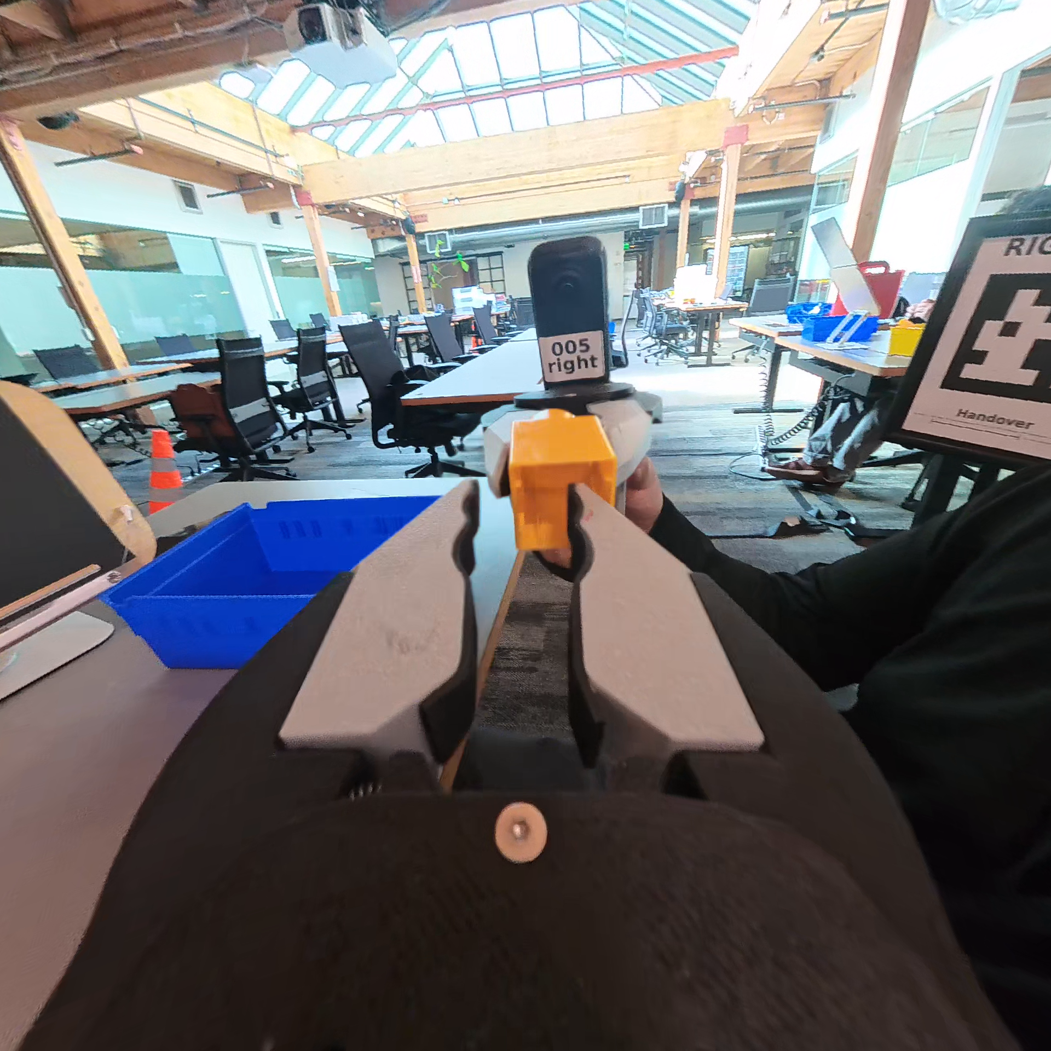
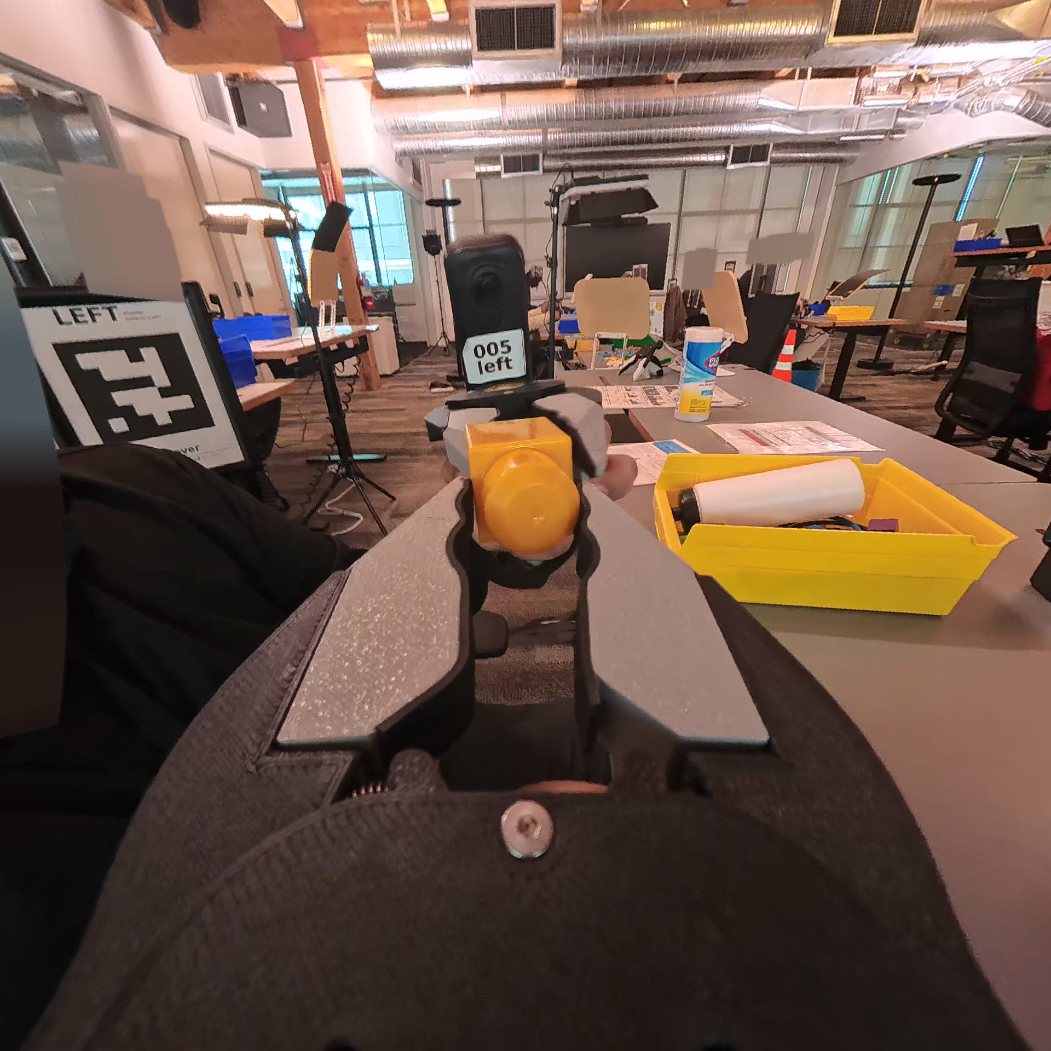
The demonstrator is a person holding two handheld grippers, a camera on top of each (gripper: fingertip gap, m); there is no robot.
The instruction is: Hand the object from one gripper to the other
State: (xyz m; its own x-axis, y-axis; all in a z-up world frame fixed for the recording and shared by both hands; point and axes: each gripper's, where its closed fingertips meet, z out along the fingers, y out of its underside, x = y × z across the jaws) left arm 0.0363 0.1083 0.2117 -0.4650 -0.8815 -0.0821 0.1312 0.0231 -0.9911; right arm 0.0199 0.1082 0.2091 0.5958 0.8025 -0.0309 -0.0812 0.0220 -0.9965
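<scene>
Mid-handover at frame centre: the orange block (image 2: 526, 483) is pinched by the right gripper (image 2: 526, 500), while the left gripper (image 1: 526, 506) has its fingers spread, only one touching (contact unclear). Next, I judge: left closes, right releases.

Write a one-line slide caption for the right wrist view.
Right gripper closed on the orange block, left gripper facing it, yellow bin beside.

The marker board (image 1: 989, 335) is cut by the frame edge; the bottle (image 2: 779, 492) hides small items in the yellow bin (image 2: 824, 574).
</scene>
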